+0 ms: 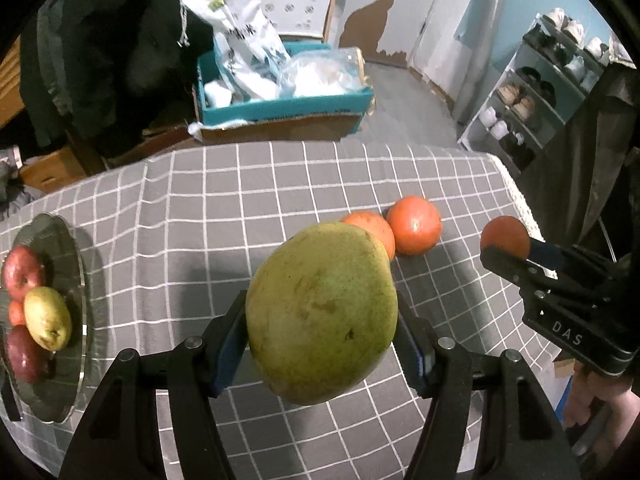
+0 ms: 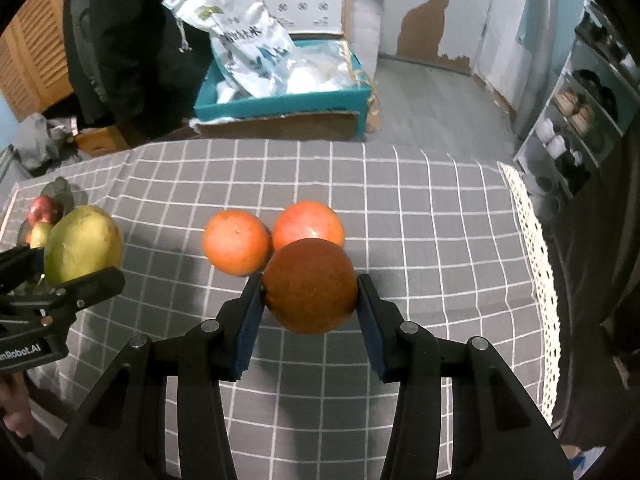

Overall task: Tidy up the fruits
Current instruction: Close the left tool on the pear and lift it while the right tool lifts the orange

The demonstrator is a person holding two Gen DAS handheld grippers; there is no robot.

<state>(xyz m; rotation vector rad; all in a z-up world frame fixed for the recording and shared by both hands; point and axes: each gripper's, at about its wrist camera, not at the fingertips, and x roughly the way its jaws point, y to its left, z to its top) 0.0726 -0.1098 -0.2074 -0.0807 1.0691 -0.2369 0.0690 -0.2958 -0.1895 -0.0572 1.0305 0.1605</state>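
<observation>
My left gripper (image 1: 322,320) is shut on a large green mango (image 1: 322,312) and holds it above the checked cloth; the mango also shows in the right wrist view (image 2: 82,244). My right gripper (image 2: 310,294) is shut on a dark orange (image 2: 310,286), which shows at the right in the left wrist view (image 1: 505,237). Two more oranges lie on the cloth, one on the left (image 2: 236,242) and one on the right (image 2: 308,222). A glass plate (image 1: 60,396) at the far left holds two red apples (image 1: 22,272), a yellow pear (image 1: 48,318) and a small orange fruit.
The table under the grey checked cloth (image 2: 420,240) ends at a lace edge (image 2: 536,240) on the right. Beyond the far edge stands a teal box (image 1: 280,108) with plastic bags. A shoe rack (image 1: 532,92) stands at the right.
</observation>
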